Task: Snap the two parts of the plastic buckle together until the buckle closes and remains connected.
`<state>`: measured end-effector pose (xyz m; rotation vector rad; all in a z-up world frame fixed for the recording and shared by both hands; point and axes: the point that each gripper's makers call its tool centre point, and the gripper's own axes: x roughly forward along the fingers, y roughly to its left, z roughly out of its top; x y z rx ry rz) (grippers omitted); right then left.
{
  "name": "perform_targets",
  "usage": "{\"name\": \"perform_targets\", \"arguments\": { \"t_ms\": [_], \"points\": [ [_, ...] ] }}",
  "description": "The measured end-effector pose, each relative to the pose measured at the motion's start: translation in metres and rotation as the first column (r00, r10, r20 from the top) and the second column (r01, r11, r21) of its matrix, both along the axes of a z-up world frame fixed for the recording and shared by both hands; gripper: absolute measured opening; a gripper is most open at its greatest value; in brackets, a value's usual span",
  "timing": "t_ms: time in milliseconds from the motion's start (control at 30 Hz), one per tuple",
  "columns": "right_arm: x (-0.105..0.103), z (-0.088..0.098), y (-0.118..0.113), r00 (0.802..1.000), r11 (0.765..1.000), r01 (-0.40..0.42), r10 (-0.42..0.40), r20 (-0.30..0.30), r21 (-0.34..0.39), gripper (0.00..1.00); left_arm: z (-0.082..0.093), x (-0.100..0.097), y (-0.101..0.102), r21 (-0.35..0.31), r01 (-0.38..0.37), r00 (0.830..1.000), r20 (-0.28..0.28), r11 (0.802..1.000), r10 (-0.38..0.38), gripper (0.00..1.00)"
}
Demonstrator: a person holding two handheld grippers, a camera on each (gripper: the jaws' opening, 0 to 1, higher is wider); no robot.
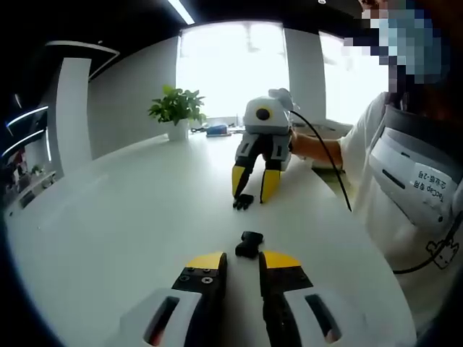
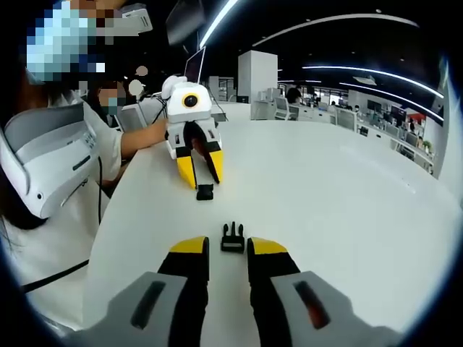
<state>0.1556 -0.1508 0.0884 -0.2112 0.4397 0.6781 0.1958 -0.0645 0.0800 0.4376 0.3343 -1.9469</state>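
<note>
— Left gripper view first: what's the biggest thing around you?

— The white table [image 1: 108, 217]. It runs wide and bare to my left, as far as a potted plant [image 1: 177, 110] near its far edge by the bright window. On the right, the table edge curves close past my own body, so I have less room on that side.

— And your tongs?

— My left gripper [image 1: 242, 262] sits low over the table, jaws parted with a narrow gap and nothing between them. The socket half of the buckle [image 1: 249, 244] lies on the table just ahead of its yellow tips. Across from it my right gripper [image 1: 252, 189] points back at me, jaws spread apart, with the pronged half of the buckle [image 1: 243, 202] on the table at its tips.

— Does the right gripper view agree?

— Yes. My right gripper [image 2: 228, 248] is released, holding nothing, and the pronged half [image 2: 231, 237] lies just in front of its tips. Beyond, the socket half [image 2: 205, 191] rests at the tips of my left gripper [image 2: 202, 173]. The two halves lie apart, unjoined. To the right, the table [image 2: 347, 195] spreads open toward desks in the background.
</note>
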Motion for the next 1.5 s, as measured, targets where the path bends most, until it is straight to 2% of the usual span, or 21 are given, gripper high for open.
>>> {"name": "perform_targets", "arguments": {
  "t_ms": [300, 567, 933, 1067, 1200, 1333, 1433, 1500],
  "points": [
    [0.002, 0.000, -0.003, 1.000, 1.000, 0.005, -0.006, 0.016, 0.011, 0.18, 0.000, -0.002, -0.006, -0.036, 0.016, 1.000, 0.006, 0.999, -0.016, 0.17],
    [0.002, 0.000, -0.002, 0.999, 1.000, -0.007, 0.007, 0.035, 0.011, 0.13, 0.001, -0.005, -0.006, -0.038, 0.029, 1.000, 0.003, 0.999, -0.029, 0.12],
    [0.004, 0.000, 0.003, 0.999, 0.999, -0.021, 0.020, 0.037, 0.026, 0.13, 0.000, -0.006, -0.004, -0.031, 0.016, 1.000, 0.015, 0.999, -0.015, 0.11],
    [0.008, 0.000, 0.008, 0.999, 0.998, -0.041, 0.040, 0.031, 0.042, 0.13, 0.000, -0.004, -0.004, -0.013, 0.001, 1.000, -0.011, 1.000, -0.001, 0.11],
    [0.015, 0.005, 0.012, 0.997, 0.997, -0.061, 0.059, 0.041, 0.053, 0.13, 0.002, 0.007, -0.005, -0.009, -0.053, 0.998, -0.021, 0.999, 0.053, 0.11],
    [0.027, 0.008, 0.017, 0.994, 0.994, -0.102, 0.101, 0.051, 0.032, 0.13, 0.005, 0.019, -0.006, -0.018, -0.109, 0.994, -0.017, 0.994, 0.109, 0.11],
    [0.042, 0.008, 0.016, 0.990, 0.992, -0.129, 0.129, 0.054, 0.003, 0.13, 0.006, 0.040, -0.008, -0.026, -0.204, 0.979, 0.005, 0.979, 0.204, 0.11],
    [0.054, 0.007, 0.015, 0.987, 0.988, -0.154, 0.154, 0.049, -0.012, 0.13, 0.006, 0.048, -0.008, -0.024, -0.227, 0.974, 0.001, 0.974, 0.227, 0.11]
  ]
}}
